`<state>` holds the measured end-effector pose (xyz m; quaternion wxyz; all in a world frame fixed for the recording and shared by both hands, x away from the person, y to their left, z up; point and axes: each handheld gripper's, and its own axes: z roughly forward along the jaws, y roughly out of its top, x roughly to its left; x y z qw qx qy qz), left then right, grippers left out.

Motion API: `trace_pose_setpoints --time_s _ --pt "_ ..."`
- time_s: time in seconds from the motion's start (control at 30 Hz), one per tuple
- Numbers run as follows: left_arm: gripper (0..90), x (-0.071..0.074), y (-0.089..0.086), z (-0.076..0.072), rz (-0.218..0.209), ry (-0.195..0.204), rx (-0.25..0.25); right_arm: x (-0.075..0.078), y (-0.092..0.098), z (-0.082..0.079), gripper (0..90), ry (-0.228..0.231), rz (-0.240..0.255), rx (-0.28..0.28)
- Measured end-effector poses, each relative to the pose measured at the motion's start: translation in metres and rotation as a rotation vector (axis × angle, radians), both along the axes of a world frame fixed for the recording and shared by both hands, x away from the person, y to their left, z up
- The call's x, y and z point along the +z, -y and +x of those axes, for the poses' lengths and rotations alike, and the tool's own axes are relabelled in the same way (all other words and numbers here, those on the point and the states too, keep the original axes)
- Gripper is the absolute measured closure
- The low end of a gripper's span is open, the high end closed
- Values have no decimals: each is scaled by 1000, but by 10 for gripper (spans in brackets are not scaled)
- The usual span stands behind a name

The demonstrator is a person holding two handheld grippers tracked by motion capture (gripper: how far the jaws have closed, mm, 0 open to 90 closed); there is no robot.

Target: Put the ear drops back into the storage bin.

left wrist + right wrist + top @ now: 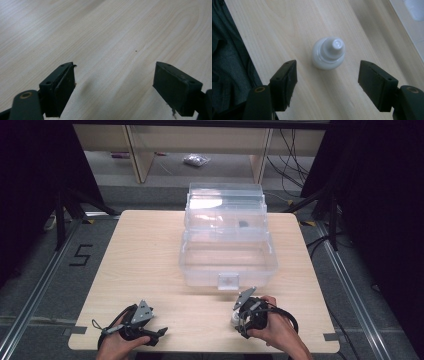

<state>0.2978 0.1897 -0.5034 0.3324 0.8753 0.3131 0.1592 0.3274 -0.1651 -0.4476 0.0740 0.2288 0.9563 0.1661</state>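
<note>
Table (150, 255): pale wood, rectangular, seen from above; the person's forearms came in at its near edge.

Box (227, 255): clear plastic, lid tipped back and open, set at the middle of the table toward the far side. A white latch (228, 281) sat on its near wall. A small dark item lay in the upper tray, too small to identify.

Bottle (329, 53): small, white, round-bodied with a narrower cap, standing upright on the table. It stood near the table's front edge, right of centre, just in front of the box and apart from it. In the high view it showed as a white patch (234, 318) at the tip of the right gripper.

Right gripper (327, 77): held in the right hand (277, 330), pointed down at the bottle. Jaws partly apart, one on each side of the bottle, with a clear gap to it on both sides; nothing gripped.

Left gripper (113, 87): held in the left hand (117, 345) at the near left of the table, well apart from the bottle. Jaws spread wide over bare wood, holding nothing.

Floor (65, 265): grey, with a black mark beside the table's left edge.
</note>
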Motion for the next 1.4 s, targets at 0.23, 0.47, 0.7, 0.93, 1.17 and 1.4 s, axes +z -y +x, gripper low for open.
trace_pose_setpoints --time_s 0.23,0.47,0.7,0.93,1.17,1.4 --pt "172 0 0 0 -4 0 1 0 -5 3 352 -19 0 19" --pt "172 0 0 0 -1 0 0 1 -12 7 378 -34 -15 18" --pt "172 0 0 0 -1 0 -1 2 -17 12 420 -40 -29 40" --pt "172 0 0 0 1 -2 5 1 -19 13 455 -42 -42 44" --pt "172 0 0 0 -2 -1 -2 -4 -22 17 493 -62 -62 45" --pt "172 0 0 0 -5 0 0 -7 -25 18 540 -70 -86 49"
